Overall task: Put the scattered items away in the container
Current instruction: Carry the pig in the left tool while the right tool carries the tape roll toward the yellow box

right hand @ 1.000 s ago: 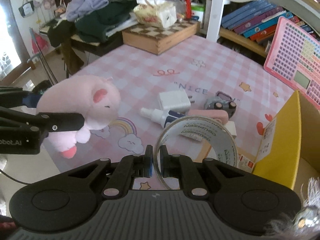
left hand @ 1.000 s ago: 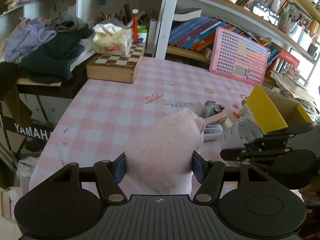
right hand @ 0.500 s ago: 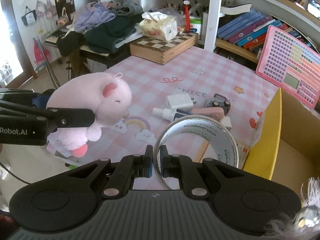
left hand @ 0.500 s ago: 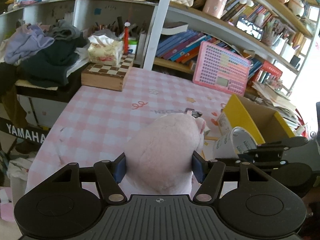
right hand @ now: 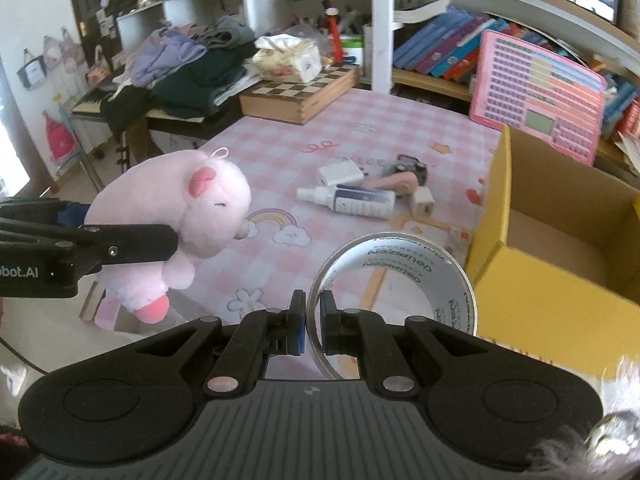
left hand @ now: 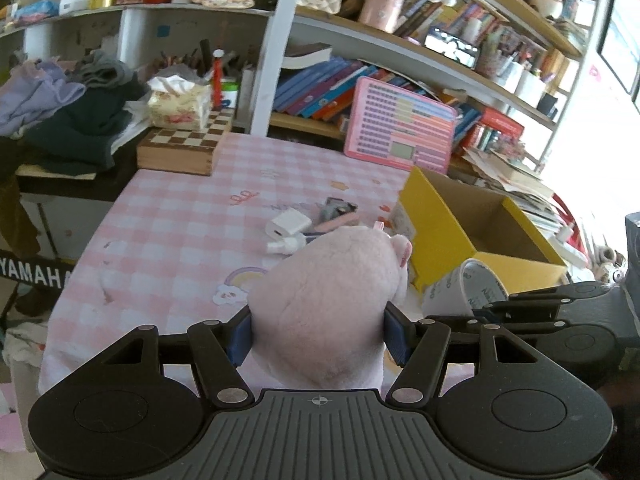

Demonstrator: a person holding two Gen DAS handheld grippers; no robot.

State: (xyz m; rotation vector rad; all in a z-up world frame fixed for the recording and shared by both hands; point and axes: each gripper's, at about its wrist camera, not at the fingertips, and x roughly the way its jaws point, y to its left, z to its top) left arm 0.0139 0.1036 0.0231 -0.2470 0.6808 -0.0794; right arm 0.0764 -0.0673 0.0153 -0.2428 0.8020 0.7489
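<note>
A desk (left hand: 172,216) under a pink checked cloth stands before crowded bookshelves (left hand: 400,64), with a wooden chessboard box (right hand: 298,96) at its far corner and a pink keyboard toy (right hand: 538,98) leaning on the shelves behind the yellow cardboard box (right hand: 532,280). The yellow cardboard box sits open at the desk's right edge; the part of its floor in view is bare brown card. To the left of the box, on the cloth, lie a white charger (right hand: 338,172), a white spray bottle (right hand: 352,198), a pink tool (right hand: 394,182), a small grey toy car (right hand: 406,164) and a small white plug (right hand: 423,200), bunched together. The left tongs (left hand: 318,338) stand about half open, their blue pads pressed into the sides of a pink plush pig (left hand: 328,304), which hangs in the air well left of the box. The right tongs (right hand: 314,326) are closed to a narrow gap on the wall of a roll of clear packing tape (right hand: 400,280), held upright just left of the box's near corner. Compared with one second earlier, both tongs have shifted toward the box with grips unchanged: more of the box interior now shows in both wrist views, and the charger and bottle have come out from behind the pig in the left view.
</note>
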